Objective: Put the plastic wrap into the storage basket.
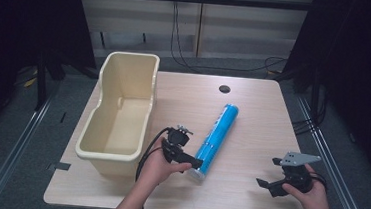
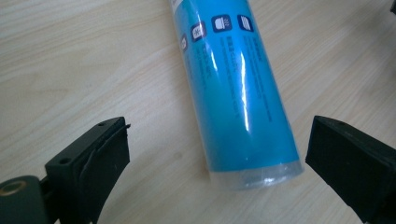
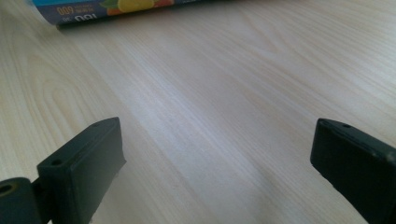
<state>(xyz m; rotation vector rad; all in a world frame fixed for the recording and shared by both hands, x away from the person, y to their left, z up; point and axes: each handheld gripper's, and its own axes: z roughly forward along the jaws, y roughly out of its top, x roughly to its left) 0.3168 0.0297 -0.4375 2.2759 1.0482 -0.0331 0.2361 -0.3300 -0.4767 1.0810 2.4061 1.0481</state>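
A long blue plastic-wrapped roll (image 1: 216, 139) lies on the wooden table (image 1: 253, 105), slanting from far right to near left. My left gripper (image 1: 189, 161) hovers just over its near end, jaws open. In the left gripper view the roll's near end (image 2: 243, 121) sits between the two wide-spread jaws, and neither pad touches it. My right gripper (image 1: 266, 185) rests low near the table's front right, open, with only bare wood between its jaws (image 3: 215, 154). The roll's printed side (image 3: 116, 7) shows at the top of the right gripper view.
A cream plastic tub (image 1: 122, 114) stands empty on the left part of the table, close to the left hand. A round cable hole (image 1: 224, 89) is at the far middle. Cables trail on the floor behind the table.
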